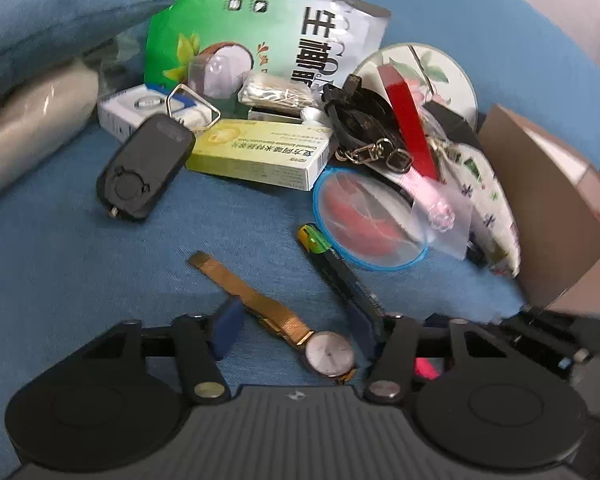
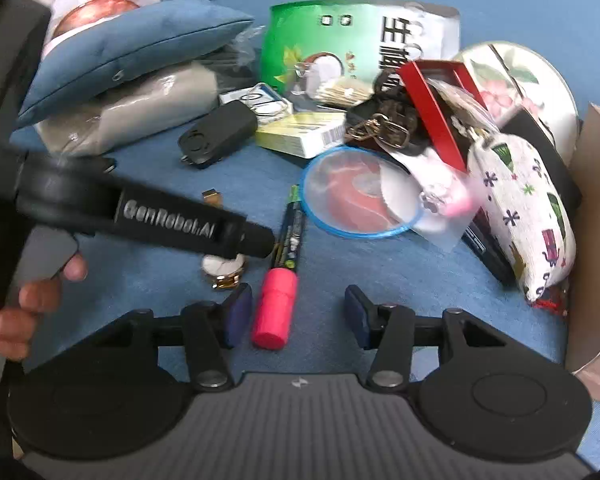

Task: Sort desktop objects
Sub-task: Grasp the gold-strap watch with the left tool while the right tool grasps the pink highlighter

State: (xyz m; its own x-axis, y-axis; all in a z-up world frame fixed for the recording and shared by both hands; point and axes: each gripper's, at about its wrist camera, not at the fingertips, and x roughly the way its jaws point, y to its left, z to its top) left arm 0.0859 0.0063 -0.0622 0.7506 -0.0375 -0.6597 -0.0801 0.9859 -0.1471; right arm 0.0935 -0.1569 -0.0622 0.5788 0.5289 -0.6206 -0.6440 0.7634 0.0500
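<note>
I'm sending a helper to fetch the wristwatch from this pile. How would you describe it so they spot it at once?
Start at the big green and silver snack bag at the back of the blue surface, then come straight forward past the yellow medicine box. The watch lies alone, nearest the left gripper. It is the only piece with a round pale dial and gold mesh strap.

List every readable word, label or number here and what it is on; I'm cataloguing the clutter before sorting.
"GenRobot.AI": on the left gripper's black arm.
"生椰": large characters on the green snack bag, rest hidden.
Yellow medicine box: a line of Chinese print, too blurred to read.
Barcode on that box: digits too small.
Marker pen label: unreadable.
</note>
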